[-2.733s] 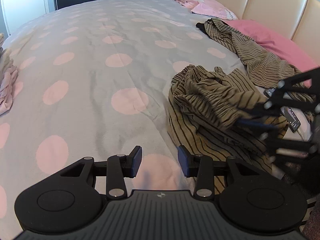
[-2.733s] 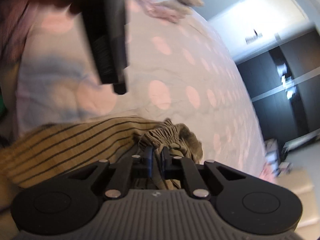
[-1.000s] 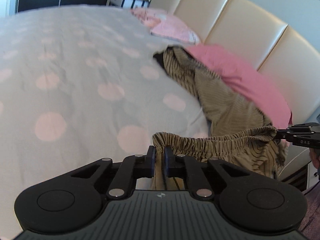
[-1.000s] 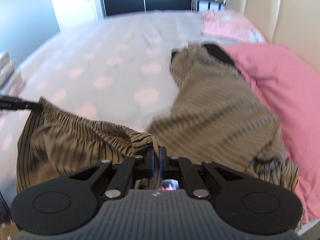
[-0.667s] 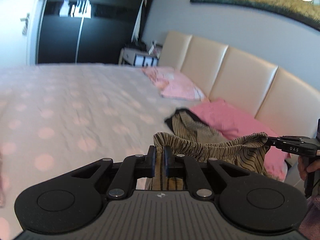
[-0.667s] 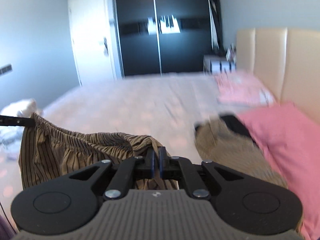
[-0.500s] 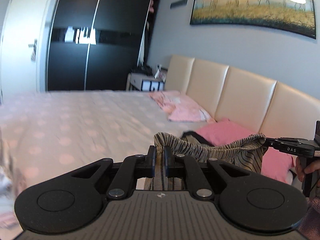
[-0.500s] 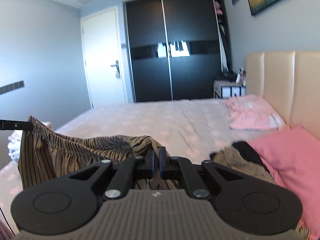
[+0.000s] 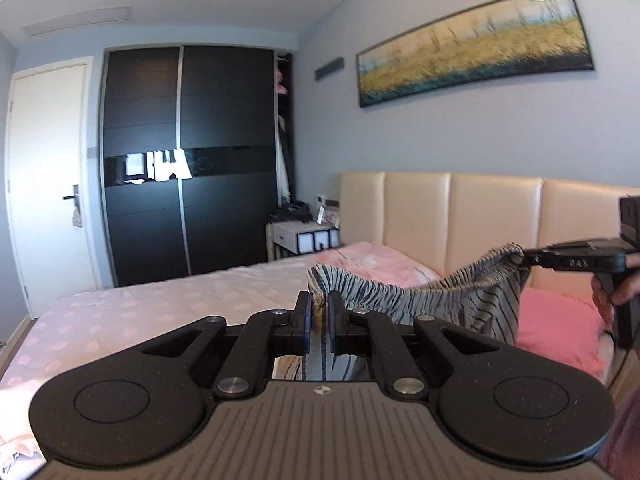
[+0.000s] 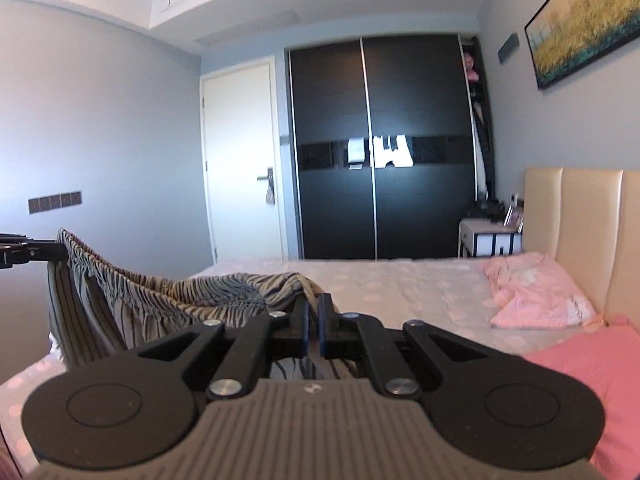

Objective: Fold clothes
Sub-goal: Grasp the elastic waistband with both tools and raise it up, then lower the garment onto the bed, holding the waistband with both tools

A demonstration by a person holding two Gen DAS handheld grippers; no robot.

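The striped garment (image 9: 460, 300), tan with dark lines and a gathered elastic waistband, hangs stretched in the air above the dotted bed (image 9: 160, 300). The left claw (image 9: 319, 316) and the right claw (image 10: 313, 320) each clamp one waistband end.

Only legible text: pale letters, apparently "DAS", on black finger arm of right hand-held gripper (image 9: 524, 259), seen in left wrist view. Print on pink pillow (image 10: 536, 296) too small to read.
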